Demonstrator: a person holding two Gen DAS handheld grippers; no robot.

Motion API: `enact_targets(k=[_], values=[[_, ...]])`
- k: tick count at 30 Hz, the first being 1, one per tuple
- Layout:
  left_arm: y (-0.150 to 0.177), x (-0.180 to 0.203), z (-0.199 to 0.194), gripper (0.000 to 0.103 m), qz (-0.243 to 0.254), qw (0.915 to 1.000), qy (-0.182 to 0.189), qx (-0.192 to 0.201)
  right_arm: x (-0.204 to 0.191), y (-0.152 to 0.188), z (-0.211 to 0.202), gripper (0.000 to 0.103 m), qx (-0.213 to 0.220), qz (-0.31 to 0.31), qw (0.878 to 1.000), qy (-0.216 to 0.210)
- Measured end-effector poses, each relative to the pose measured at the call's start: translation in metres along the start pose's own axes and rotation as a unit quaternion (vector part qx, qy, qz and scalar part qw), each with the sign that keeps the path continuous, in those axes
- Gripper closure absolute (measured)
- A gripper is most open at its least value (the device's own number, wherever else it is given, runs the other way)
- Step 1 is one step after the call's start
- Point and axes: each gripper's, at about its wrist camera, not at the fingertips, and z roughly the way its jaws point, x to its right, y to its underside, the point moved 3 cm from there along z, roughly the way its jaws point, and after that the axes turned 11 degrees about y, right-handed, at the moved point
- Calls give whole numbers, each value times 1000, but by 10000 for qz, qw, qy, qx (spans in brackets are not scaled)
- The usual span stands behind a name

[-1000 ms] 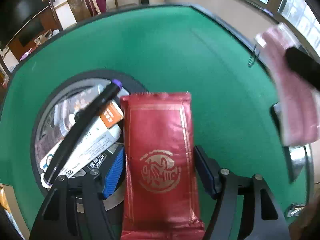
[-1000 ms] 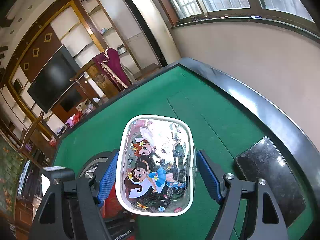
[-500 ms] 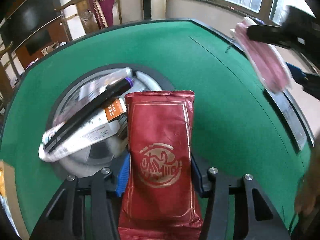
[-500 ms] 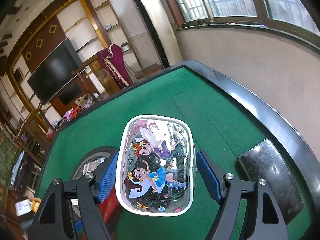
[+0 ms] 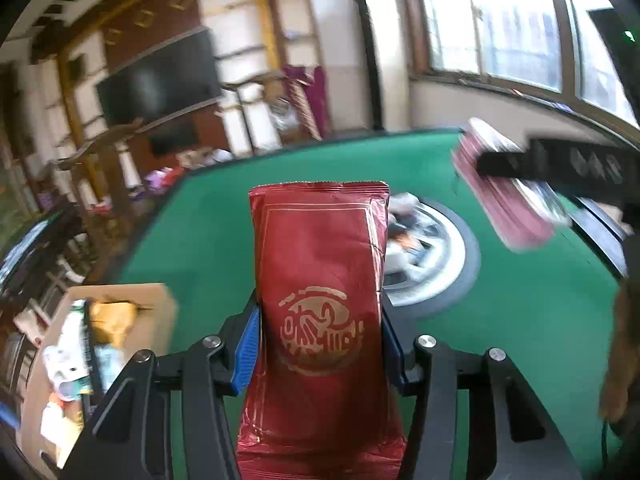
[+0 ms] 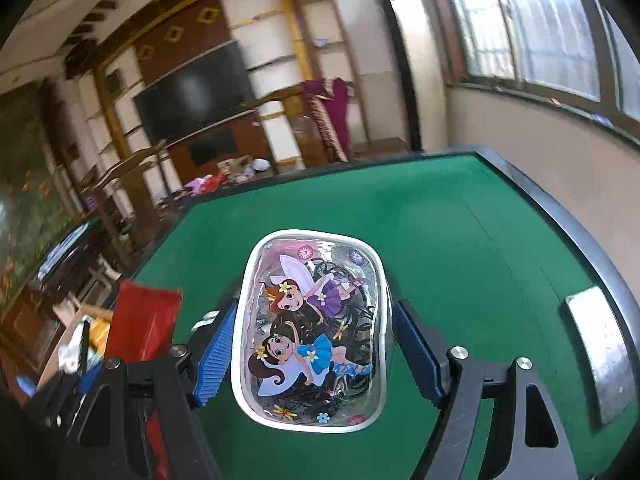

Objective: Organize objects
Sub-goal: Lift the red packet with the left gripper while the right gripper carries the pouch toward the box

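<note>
While clamped on the red foil packet point(image 5: 320, 292) by both blue pads, left gripper point(image 5: 320, 344) at a middling spread, jaws just closed in onto the packet's sides; packet upright and lifted clear of the green table point(image 5: 500, 320). Right gripper point(image 6: 312, 344) spread wide, pads point(image 6: 214, 354) hard against the flanks of the clear fairy-print pouch point(image 6: 310, 332), pouch carried above the table's felt. Round tray point(image 5: 436, 256) of blurred items on the table, behind the packet. Cardboard box point(image 5: 132, 320) of mixed things off the table's left edge.
</note>
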Motion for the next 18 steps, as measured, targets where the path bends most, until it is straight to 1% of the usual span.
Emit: enact_targets(k=[2, 6, 10, 18], values=[[0, -17, -7, 52, -196, 9996, -136, 157, -10, 5, -4, 22, 56, -158, 9999, 11], [-1, -39, -17, 52, -343, 9972, -473, 467, -20, 12, -4, 22, 51, -309, 9994, -111], [1, -45, -31, 52, -370, 9952, -621, 666, -24, 19, -3, 22, 6, -406, 9990, -179], [0, -41, -41, 52, -211, 9933, -792, 813, -27, 27, -4, 22, -15, -516, 9985, -193]])
